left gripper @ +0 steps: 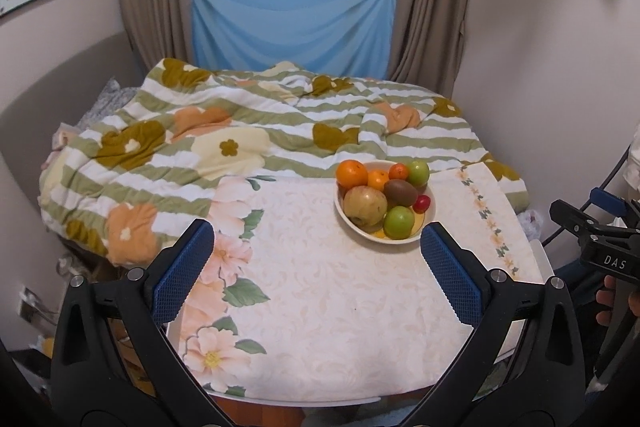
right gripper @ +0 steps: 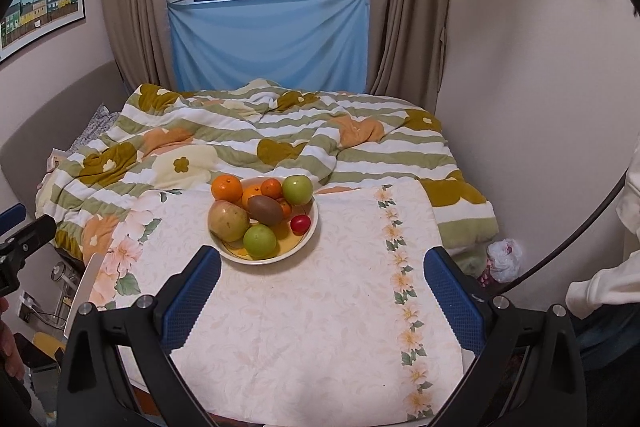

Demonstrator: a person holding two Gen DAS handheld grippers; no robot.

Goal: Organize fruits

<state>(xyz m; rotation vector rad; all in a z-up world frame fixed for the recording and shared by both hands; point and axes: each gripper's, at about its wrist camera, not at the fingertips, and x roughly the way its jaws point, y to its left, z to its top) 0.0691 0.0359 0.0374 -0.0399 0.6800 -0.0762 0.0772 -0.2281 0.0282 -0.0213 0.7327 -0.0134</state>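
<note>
Cream-coloured and shallow, the bowl [left gripper: 425, 223] is sitting on the floral tablecloth [left gripper: 320, 299] near the table's far edge, beside the striped quilt [left gripper: 168, 147]. It is holding an orange [left gripper: 351, 173], two tangerines, a yellowish apple [left gripper: 365, 207], a kiwi [left gripper: 400, 192], two green apples and a small red fruit [left gripper: 421, 203]. The left gripper [left gripper: 318, 271] and right gripper [right gripper: 322, 297] are hovering above the cloth, fingers spread wide apart and gripping nothing.

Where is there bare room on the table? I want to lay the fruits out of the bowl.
Free: the tablecloth between the bowl and the near edge, and the strip right of the bowl up to the flower border. Left of the bowl is also bare. Crowded: the bowl itself, and the quilt pressing behind it.
</note>
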